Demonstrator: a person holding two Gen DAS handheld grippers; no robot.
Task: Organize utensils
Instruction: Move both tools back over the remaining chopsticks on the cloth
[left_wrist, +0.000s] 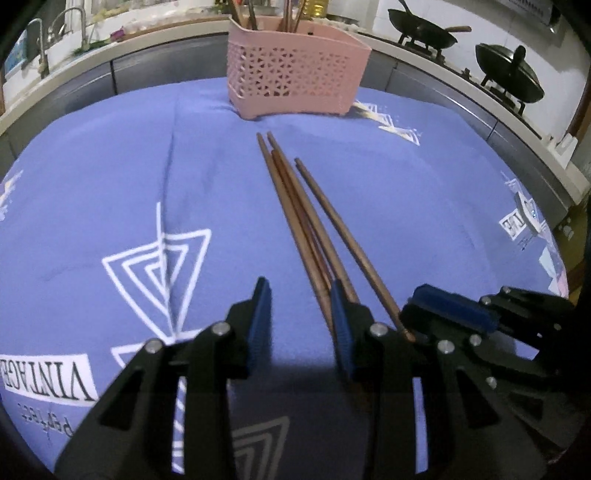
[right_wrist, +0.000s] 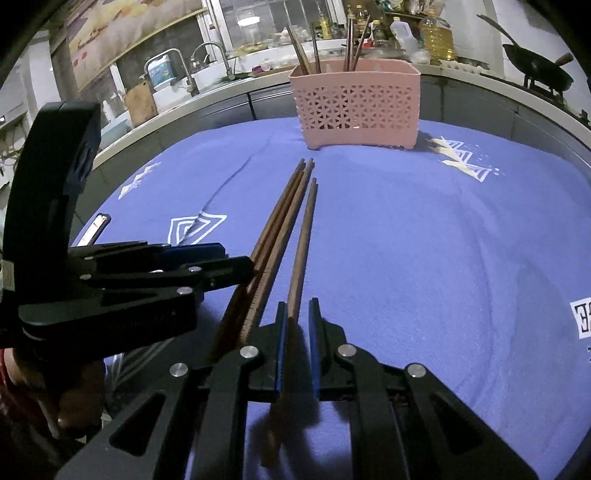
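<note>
Several brown wooden chopsticks (left_wrist: 295, 206) lie on the blue tablecloth (left_wrist: 110, 184), pointing toward a pink perforated utensil basket (left_wrist: 295, 70) that holds more chopsticks upright. My left gripper (left_wrist: 299, 299) is open; its right finger rests against the bundle of chopsticks. My right gripper (right_wrist: 297, 314) straddles one separate chopstick (right_wrist: 303, 243) with a narrow gap on each side of it; the jaws do not clamp it. The bundle (right_wrist: 280, 221) lies just left of it. The basket (right_wrist: 356, 107) stands at the far edge in the right wrist view. The left gripper (right_wrist: 221, 262) appears there at left.
A kitchen counter curves behind the table, with a sink and faucets (right_wrist: 207, 62) at left and black woks on a stove (left_wrist: 424, 33) at right. Bottles (right_wrist: 437, 33) stand behind the basket. The cloth has white triangle prints (left_wrist: 159, 262).
</note>
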